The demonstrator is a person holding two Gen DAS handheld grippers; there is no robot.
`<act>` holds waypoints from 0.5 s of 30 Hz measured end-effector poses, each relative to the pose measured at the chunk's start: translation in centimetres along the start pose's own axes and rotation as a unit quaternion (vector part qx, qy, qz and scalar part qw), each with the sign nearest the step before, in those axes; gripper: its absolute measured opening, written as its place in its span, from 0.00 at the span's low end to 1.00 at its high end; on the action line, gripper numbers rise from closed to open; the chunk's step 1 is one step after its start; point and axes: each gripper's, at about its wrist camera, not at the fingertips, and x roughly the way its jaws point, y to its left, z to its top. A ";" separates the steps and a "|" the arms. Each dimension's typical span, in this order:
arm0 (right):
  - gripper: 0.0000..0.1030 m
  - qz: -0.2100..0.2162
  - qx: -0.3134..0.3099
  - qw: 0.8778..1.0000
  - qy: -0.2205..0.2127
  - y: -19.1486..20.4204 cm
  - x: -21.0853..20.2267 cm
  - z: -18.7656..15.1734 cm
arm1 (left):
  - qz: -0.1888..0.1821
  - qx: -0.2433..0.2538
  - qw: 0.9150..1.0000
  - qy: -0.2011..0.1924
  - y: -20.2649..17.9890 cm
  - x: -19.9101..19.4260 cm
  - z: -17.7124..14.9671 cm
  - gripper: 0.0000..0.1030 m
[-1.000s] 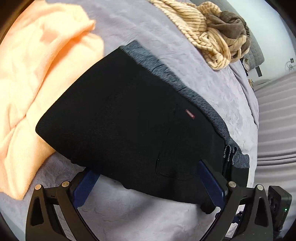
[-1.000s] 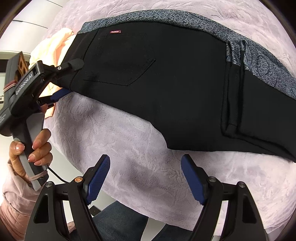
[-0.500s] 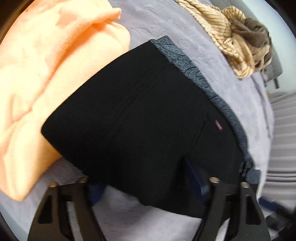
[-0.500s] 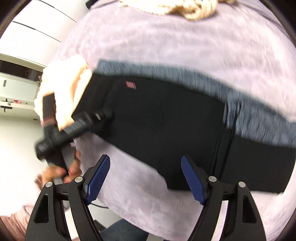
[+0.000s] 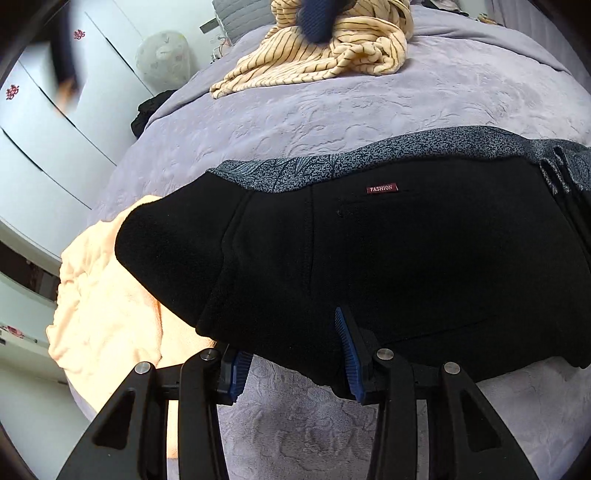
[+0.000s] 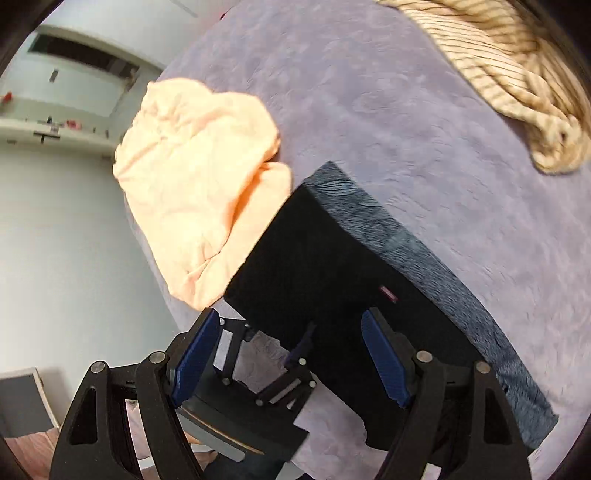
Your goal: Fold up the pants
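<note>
Black pants (image 5: 406, 258) with a grey patterned lining and a red "FASHION" tag lie folded on the purple bedspread (image 5: 369, 99). My left gripper (image 5: 291, 363) sits at their near edge. Its jaws are closing with the thick fold of fabric between the pads, which still stand apart. The right wrist view shows the pants (image 6: 332, 266) and, low over their near corner, the left gripper (image 6: 275, 334). My right gripper (image 6: 290, 358) hovers above it, open and holding nothing. One of its blue pads (image 5: 317, 18) shows as a blur at the top of the left wrist view.
A peach blanket (image 5: 107, 295) (image 6: 199, 177) lies against the left end of the pants at the bed's edge. A striped beige garment (image 5: 325, 55) (image 6: 517, 81) is heaped at the far side. White wardrobe doors (image 5: 44, 129) stand beyond the bed.
The left gripper's jaws have narrowed around the pants' near edge and the hand has rolled. The right gripper has swung left and up, over the left gripper and the pants' corner.
</note>
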 end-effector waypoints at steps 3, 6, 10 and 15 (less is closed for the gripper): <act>0.80 -0.017 -0.018 0.998 0.051 1.9 4.3 1.9 | 0.000 -0.007 1.000 0.002 -0.1 0.0 0.1 0.43; 0.80 -0.016 -0.018 0.995 0.099 2.6 7.9 3.3 | -0.001 -0.013 1.000 0.001 0.2 -0.2 -0.2 0.43; 0.23 -0.036 -0.026 0.990 0.137 1.8 10.4 3.5 | 0.000 -0.011 1.000 -0.002 0.3 -0.2 -0.4 0.43; 0.20 0.016 -0.014 0.997 0.076 -0.4 6.1 1.0 | -0.009 -0.004 0.999 -0.036 -0.1 -3.0 -0.3 0.43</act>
